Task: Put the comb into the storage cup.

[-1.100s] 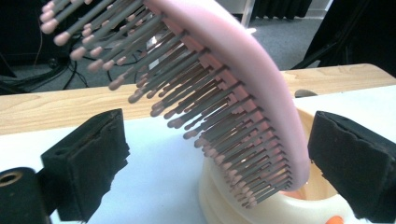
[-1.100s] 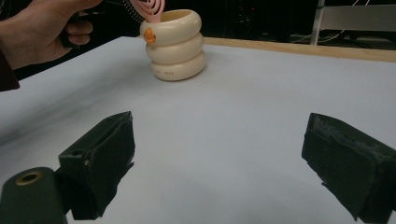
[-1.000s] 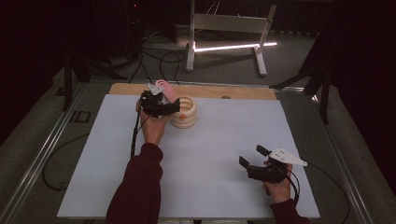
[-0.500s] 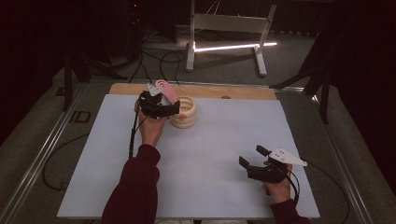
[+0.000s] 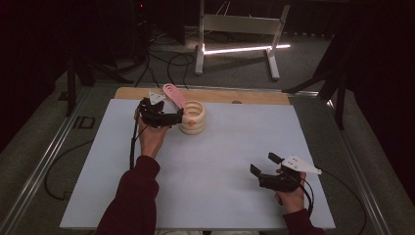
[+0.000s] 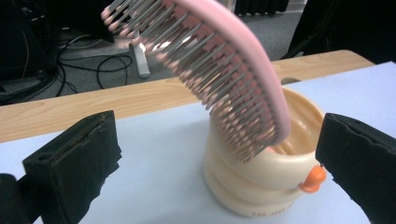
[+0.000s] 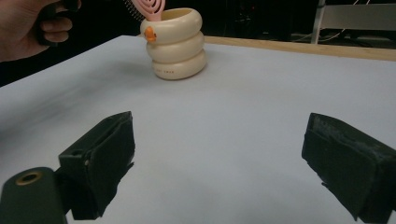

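High view: the left gripper sits at the far side of the white table, right beside the cream cup. Its jaws are wide apart and hold nothing. The pink brush stands in the cup, handle end down, and leans away over the rim. From the left gripper view, the brush sits between the two jaws but does not touch them. The right gripper rests near the front edge, jaws apart, well away from the cup. Lots of bare table lies between them.
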The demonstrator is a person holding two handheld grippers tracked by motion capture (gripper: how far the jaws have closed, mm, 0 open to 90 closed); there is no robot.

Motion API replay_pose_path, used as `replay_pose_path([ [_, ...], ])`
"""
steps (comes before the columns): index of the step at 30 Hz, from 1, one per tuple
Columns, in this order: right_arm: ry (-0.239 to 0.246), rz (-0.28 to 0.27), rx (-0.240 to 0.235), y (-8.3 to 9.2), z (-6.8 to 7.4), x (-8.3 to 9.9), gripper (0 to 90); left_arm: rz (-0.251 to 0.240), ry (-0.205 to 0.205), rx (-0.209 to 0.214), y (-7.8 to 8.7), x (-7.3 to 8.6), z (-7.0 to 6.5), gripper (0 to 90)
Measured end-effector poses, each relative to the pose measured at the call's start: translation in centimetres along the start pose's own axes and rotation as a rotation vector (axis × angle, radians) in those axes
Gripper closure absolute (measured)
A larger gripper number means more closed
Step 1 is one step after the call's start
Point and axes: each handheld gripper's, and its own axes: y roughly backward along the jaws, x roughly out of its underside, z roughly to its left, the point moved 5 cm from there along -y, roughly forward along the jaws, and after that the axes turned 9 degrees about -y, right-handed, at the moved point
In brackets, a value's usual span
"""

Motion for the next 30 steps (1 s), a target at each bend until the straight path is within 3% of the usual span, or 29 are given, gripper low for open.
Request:
replay_pose_path([
  [19,0.002,0.000,0.000,-0.1,0.1,0.0,9.4,0.021,-0.108,0.055,2.7,2.3,-0.5,0.3],
  [30,0.004,0.001,0.000,-0.1,0.2,0.1,9.4,-0.007,-0.149,0.067,4.7,3.2,-0.7,0.3],
])
